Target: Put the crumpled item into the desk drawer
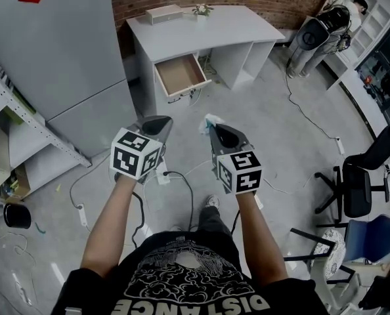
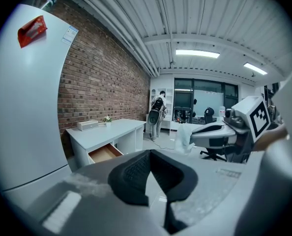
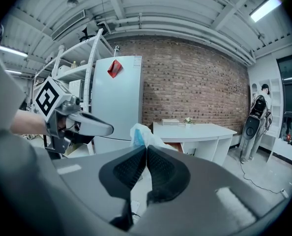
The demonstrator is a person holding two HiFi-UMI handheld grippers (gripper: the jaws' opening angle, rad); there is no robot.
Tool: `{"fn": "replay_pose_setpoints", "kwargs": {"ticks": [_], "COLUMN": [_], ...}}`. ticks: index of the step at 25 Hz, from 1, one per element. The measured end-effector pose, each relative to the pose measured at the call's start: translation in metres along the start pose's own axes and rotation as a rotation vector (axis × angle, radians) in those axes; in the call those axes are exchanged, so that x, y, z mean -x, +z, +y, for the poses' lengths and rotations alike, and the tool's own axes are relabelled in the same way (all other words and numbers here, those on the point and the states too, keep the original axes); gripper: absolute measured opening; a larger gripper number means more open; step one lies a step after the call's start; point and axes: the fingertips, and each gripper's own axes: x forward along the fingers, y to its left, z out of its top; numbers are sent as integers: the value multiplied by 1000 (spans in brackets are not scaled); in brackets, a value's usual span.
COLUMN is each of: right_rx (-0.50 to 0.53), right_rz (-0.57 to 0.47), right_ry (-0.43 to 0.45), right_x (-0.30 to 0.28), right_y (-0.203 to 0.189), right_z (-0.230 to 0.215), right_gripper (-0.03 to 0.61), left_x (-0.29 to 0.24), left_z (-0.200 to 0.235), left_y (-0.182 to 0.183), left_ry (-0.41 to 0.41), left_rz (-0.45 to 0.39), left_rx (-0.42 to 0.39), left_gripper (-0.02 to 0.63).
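Crumpled item (image 3: 138, 134), white with a blue patch, sticks out past the tips of the right gripper (image 3: 146, 152), whose jaws are pinched on it. Just beside it, on its left, the left gripper (image 2: 150, 154) hangs with its jaw tips pressed together and nothing between them. Ahead of both grippers, and well apart from them, stands the white desk (image 1: 234, 28), its drawer (image 1: 180, 76) pulled out, showing a brown bottom.
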Motion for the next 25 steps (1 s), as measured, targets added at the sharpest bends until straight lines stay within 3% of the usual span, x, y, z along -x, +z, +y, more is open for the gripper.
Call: {"fn": "replay_pose_setpoints", "kwargs": {"ticks": [15,25], "right_rx": [-7,-14], "right_rz": [-9,2], "right_ry": [39,105], "right_x": [-47,-108], "right_y": [-19,-8], "right_z": [-45,-107], "right_gripper": [7,8], "left_x": [-56,-128], "left_z": [25,59], "left_y": [-8,14], "left_ry": [54,108], "left_rz": [10,55], "left_rx": [18,38], "left_gripper": [3,3]}}
